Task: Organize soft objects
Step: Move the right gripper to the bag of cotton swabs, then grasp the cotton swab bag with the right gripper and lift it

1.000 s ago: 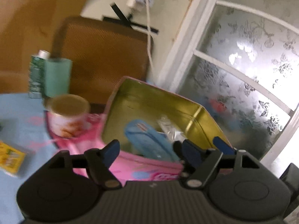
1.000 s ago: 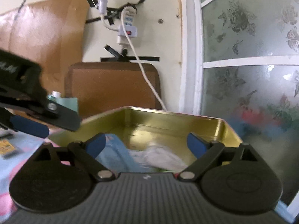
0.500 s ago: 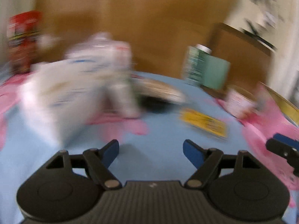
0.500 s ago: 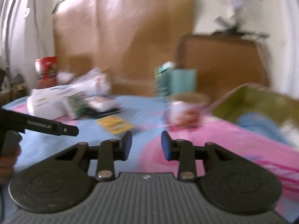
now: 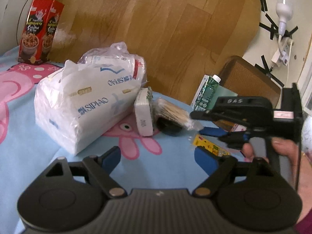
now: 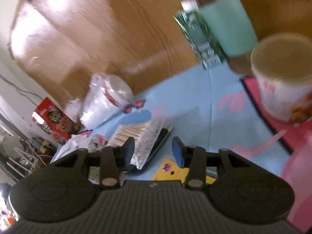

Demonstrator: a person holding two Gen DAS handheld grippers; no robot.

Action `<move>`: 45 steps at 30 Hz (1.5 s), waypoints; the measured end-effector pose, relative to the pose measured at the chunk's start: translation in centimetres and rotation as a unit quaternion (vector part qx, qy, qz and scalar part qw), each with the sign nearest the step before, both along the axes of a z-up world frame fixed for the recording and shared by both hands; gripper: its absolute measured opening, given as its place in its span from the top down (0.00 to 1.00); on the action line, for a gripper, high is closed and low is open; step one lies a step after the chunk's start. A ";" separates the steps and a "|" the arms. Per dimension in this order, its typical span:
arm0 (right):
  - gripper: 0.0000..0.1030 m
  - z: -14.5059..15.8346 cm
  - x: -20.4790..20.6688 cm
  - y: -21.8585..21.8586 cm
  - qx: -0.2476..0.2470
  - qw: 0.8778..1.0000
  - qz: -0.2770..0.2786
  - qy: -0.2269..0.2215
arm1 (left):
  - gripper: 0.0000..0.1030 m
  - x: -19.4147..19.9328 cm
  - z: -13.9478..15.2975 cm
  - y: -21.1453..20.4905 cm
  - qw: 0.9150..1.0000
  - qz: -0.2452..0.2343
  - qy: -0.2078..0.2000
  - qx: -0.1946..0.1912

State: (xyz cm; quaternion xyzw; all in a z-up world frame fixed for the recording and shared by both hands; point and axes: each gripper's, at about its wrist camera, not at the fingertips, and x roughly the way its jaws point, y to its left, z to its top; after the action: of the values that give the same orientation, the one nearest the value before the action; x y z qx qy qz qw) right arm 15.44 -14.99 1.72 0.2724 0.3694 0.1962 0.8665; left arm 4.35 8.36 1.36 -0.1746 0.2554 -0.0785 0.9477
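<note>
A big white SIPIAO tissue pack (image 5: 81,107) lies on the blue cartoon cloth (image 5: 25,154). Beside it are a small tissue pack (image 5: 144,113), a clear bag of cotton swabs (image 5: 171,113) and a yellow packet (image 5: 210,148). My left gripper (image 5: 159,159) is open and empty, low over the cloth in front of them. My right gripper (image 6: 153,150) is open and empty, tilted above the swab bag (image 6: 136,136) and the yellow packet (image 6: 169,170). It also shows at the right of the left wrist view (image 5: 214,132).
A red snack box (image 5: 39,31) stands at the back left. A green carton (image 6: 198,33) and a teal roll (image 6: 228,31) stand at the back. A paper cup (image 6: 282,80) sits on a pink mat (image 6: 273,128). A wooden board (image 5: 156,23) leans behind.
Both grippers swung left, away from the gold tin, to face the pile of packs. The right gripper narrowed midway, then opened again, and now tilts over the swab bag.
</note>
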 end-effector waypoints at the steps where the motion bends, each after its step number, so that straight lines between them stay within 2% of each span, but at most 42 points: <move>1: 0.87 -0.1 0.1 0.1 0.010 1.000 0.010 0.000 | 0.17 -0.1 -0.1 0.2 1.000 0.001 0.000 -0.004; 5: 0.90 1.3 -1.6 -0.3 0.007 0.999 0.027 -0.027 | 0.15 -0.1 -0.1 0.6 1.000 0.004 0.001 -0.015; 10: 0.91 1.8 -5.4 -2.8 0.016 0.998 0.053 -0.034 | 0.14 -0.1 -0.2 1.0 1.000 0.008 0.002 -0.027; 17: 0.92 -0.1 -13.1 -6.6 0.034 0.991 0.120 -0.039 | 0.12 0.0 -0.3 1.2 0.999 0.007 0.009 -0.032; 21: 0.91 -1.0 -16.0 -8.2 0.017 0.991 0.126 -0.050 | 0.09 0.2 -0.3 0.4 0.999 -0.019 0.015 -0.020; 24: 0.85 -1.4 -16.4 -8.9 0.007 0.994 0.098 -0.051 | 0.09 0.1 -0.2 -0.3 0.999 -0.042 0.013 -0.009; 26: 0.66 -1.4 -16.1 -9.3 0.017 0.995 0.083 -0.053 | 0.08 0.0 -0.2 -0.5 0.998 -0.055 0.012 -0.010; 27: 0.47 -1.3 -16.1 -9.3 0.026 0.994 0.083 -0.061 | 0.07 0.0 -0.2 -0.6 0.998 -0.065 0.014 -0.014; 28: 0.36 -1.1 -16.3 -9.3 0.028 0.993 0.087 -0.071 | 0.07 0.1 -0.2 -0.6 0.997 -0.079 0.016 -0.020; 30: 0.30 -0.4 -16.7 -8.3 -0.002 0.989 0.109 -0.097 | 0.07 0.4 -0.3 -0.7 0.993 -0.107 0.024 -0.035; 33: 0.29 0.0 -16.7 -6.6 -0.065 0.982 0.134 -0.120 | 0.07 0.4 -0.4 -0.9 0.989 -0.134 0.027 -0.047; 36: 0.29 -0.4 -16.1 -5.3 -0.108 0.977 0.132 -0.126 | 0.06 0.4 -0.4 -1.4 0.986 -0.155 0.028 -0.047; 40: 0.29 -0.6 -15.8 -4.5 -0.135 0.971 0.141 -0.142 | 0.04 0.3 -0.4 -2.1 0.984 -0.172 0.026 -0.042; 45: 0.29 -0.7 -16.2 -3.8 -0.144 0.963 0.163 -0.159 | 0.03 0.4 -0.5 -2.7 0.979 -0.195 0.033 -0.049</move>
State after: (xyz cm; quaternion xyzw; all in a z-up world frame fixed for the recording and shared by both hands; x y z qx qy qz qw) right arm -0.78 -18.77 0.98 0.0462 0.2905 0.3208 0.9003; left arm 4.73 5.70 0.82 -0.1698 0.3120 -0.2687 0.8953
